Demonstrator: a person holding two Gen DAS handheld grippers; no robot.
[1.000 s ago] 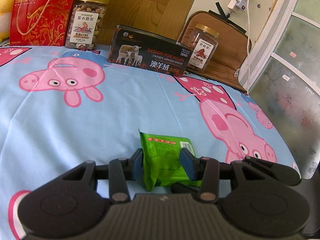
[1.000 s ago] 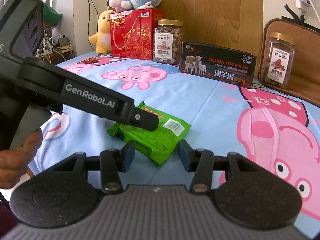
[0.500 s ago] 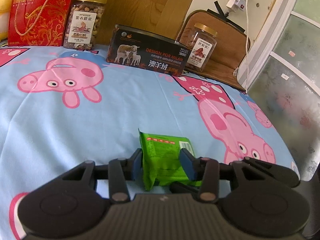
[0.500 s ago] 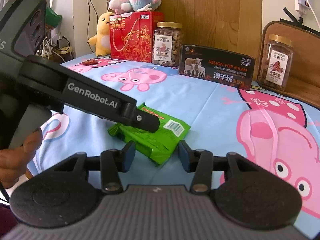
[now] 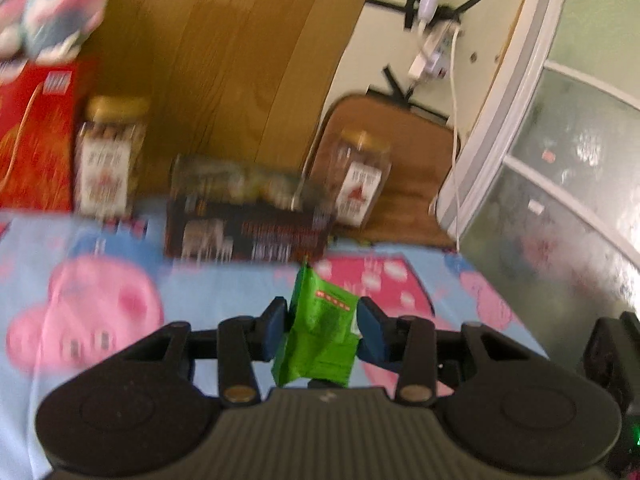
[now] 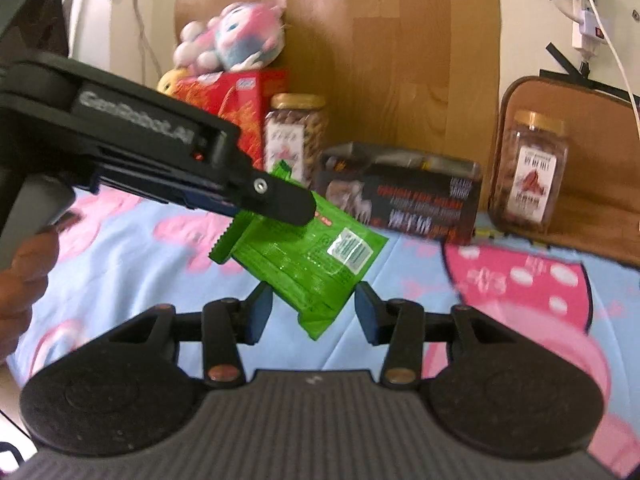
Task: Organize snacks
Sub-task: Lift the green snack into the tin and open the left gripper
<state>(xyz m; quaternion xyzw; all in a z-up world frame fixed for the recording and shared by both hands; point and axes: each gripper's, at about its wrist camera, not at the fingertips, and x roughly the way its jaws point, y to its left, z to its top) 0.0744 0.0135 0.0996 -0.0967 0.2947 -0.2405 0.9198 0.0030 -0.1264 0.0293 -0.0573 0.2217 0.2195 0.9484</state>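
- The left tool (image 5: 322,318) is clamped on the green snack packet (image 5: 320,332), its two blue pads pressing the packet's sides, so the packet hangs clear of the Peppa Pig bed sheet (image 5: 224,288) below.
- From the right wrist view, the same packet (image 6: 308,256) sticks out forward of the left tool (image 6: 272,200), tilted with its barcode corner up and to the right; it is pinched near one serrated end, which leaves most of the wrapper free (a floppy bag, likely to swing when carried).
- The right tool (image 6: 310,312) stands apart, holding nothing; the packet's lower corner dips just ahead of the gap between its fingers, though I cannot tell whether it touches them.
- Ahead of both tools, along the wooden headboard, stand the other snacks: a red biscuit gift box (image 6: 236,108), a nut jar (image 6: 296,136), a dark "Design for Milan" box (image 6: 404,196) and a second jar (image 6: 528,172) off to the right.
- Judging by that line-up, the packet is probably held high so it can be carried forward and set among them; the dark box seems open on top, but blur hides it.
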